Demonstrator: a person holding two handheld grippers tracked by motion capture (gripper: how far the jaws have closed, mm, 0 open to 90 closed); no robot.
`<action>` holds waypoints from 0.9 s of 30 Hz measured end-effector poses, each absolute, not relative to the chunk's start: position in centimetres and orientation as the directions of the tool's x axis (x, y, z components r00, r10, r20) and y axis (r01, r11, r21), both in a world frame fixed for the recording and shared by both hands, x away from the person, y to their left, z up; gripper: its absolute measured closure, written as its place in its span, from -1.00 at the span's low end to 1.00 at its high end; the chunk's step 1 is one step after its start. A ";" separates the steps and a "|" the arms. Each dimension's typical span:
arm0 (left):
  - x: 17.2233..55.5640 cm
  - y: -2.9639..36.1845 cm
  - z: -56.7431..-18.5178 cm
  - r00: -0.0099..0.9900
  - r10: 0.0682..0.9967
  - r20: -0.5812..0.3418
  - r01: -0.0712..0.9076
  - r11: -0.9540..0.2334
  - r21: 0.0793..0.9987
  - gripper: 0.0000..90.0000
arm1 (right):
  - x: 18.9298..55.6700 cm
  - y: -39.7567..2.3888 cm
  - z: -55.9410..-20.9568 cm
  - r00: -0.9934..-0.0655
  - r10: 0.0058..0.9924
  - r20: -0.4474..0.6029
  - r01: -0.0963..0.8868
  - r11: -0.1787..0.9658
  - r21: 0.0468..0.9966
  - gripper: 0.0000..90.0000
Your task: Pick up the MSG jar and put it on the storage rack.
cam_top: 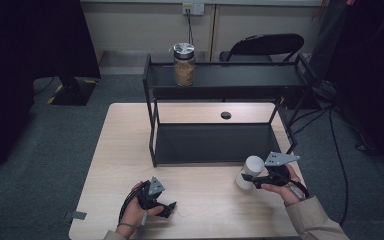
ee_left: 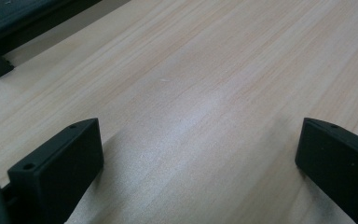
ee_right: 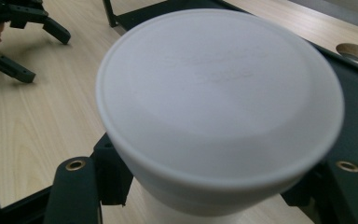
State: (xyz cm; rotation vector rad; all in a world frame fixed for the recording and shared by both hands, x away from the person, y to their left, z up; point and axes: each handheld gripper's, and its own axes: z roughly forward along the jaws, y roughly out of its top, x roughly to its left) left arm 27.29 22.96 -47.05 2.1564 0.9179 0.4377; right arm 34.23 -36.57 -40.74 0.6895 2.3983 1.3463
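- White container (cam_top: 250,170) is sitting just in front of the black shelf rack (cam_top: 220,145), near its right front corner, gripped at its sides.
- Right gripper (cam_top: 254,181) is clamping the container between its jaws.
- Left gripper (cam_top: 171,207) is resting well to the rack's front left, jaws spread wide over bare table (cam_top: 130,150), holding nothing.
- Glass jar (cam_top: 184,64) is standing on the rack's top shelf.

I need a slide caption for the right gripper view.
Right hand-held gripper clamps a white container beside the black shelf.
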 end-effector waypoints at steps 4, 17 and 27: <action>27.3 23.0 -47.0 0.686 0.727 0.022 0.475 -0.471 0.743 -1.00 | 34.2 -36.6 -39.7 -0.844 0.536 -0.024 0.257 0.443 0.859 -0.23; 27.3 23.0 -47.0 0.686 0.728 0.022 0.475 -0.471 0.743 -1.00 | 35.0 -36.7 -35.9 -0.849 0.528 0.007 0.282 0.442 0.851 -0.23; 27.3 22.9 -47.0 0.686 0.728 0.023 0.475 -0.471 0.743 -1.00 | 35.6 -36.7 -32.8 -0.859 0.511 0.005 0.279 0.462 0.842 -0.23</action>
